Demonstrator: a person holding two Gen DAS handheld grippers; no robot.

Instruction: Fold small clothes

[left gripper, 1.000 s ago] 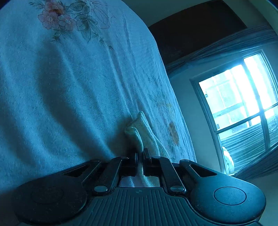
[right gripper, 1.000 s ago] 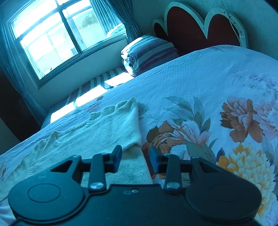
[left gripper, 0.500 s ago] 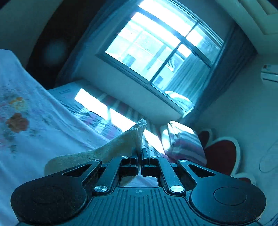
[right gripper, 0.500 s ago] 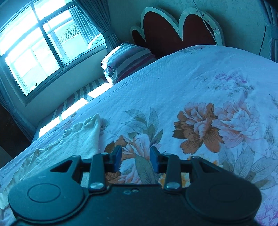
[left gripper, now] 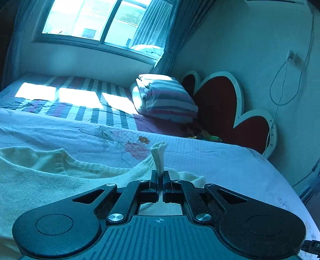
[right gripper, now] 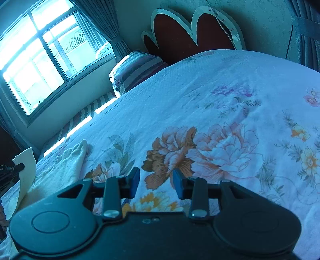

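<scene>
A small cream knitted sweater [left gripper: 50, 172] lies spread on the floral bed cover. My left gripper [left gripper: 160, 178] is shut on the sweater's sleeve cuff [left gripper: 159, 154], which stands up between the fingers, held above the sweater's body. In the right wrist view the sweater [right gripper: 66, 166] lies at the far left, with the lifted sleeve [right gripper: 26, 172] and part of the left gripper at the frame's left edge. My right gripper [right gripper: 156, 180] is open and empty, over the printed flowers to the right of the sweater.
The floral bed cover [right gripper: 220, 112] spans the bed. A folded striped blanket [left gripper: 166, 98] lies by the red heart-shaped headboard [left gripper: 220, 108]. A striped sheet [left gripper: 84, 100] runs under the window [left gripper: 96, 18]. A cable hangs on the wall [left gripper: 280, 88].
My left gripper has lifted the sleeve cuff off the bed and swung it round over the sweater's body. My right gripper, still open, has moved right, away from the sweater.
</scene>
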